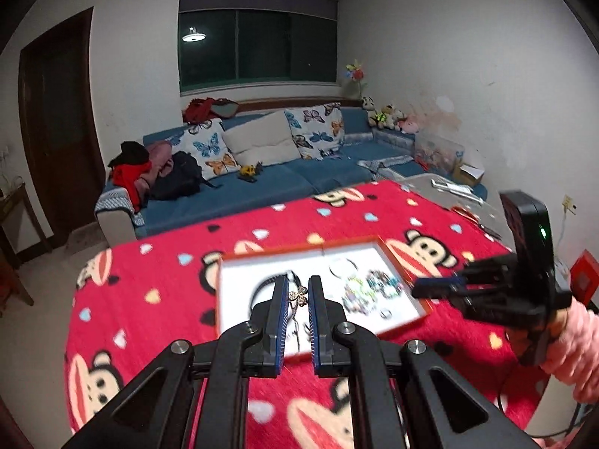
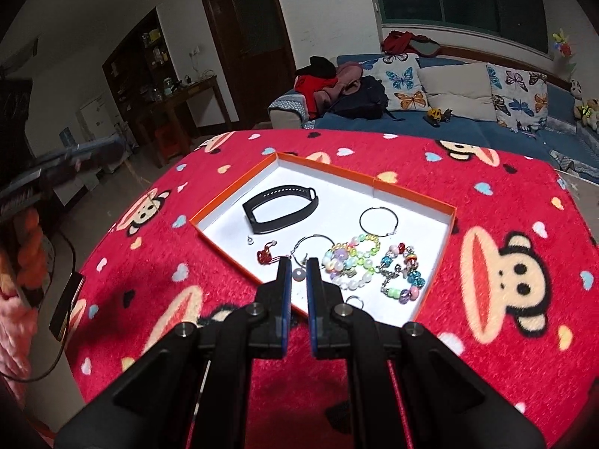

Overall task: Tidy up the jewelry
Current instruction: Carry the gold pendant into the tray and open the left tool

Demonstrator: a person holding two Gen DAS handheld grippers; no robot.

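Observation:
My left gripper (image 1: 298, 292) is shut on a gold flower pendant (image 1: 298, 296), whose thin chain hangs down between the fingers. It hovers above the orange-rimmed white tray (image 1: 307, 247), which is blurred here. The right wrist view shows the tray (image 2: 374, 183) sharply. It holds a black wristband (image 2: 280, 209), two wire hoops (image 2: 378, 219), a pastel bead bracelet (image 2: 352, 262), a coloured bead bracelet (image 2: 402, 273), a red charm (image 2: 267, 254) and a pearl (image 2: 298, 275). My right gripper (image 2: 298, 267) is shut and empty above the tray's near edge. The pearl shows below its tips.
A red monkey-print blanket (image 2: 486, 194) covers the table. A phone (image 2: 67, 307) with a cable lies at its left edge. A blue sofa (image 1: 262, 187) stands behind. A pink sleeve (image 1: 576, 351) holds the right gripper (image 1: 441, 288). The left gripper (image 2: 75, 161) is a blur at far left.

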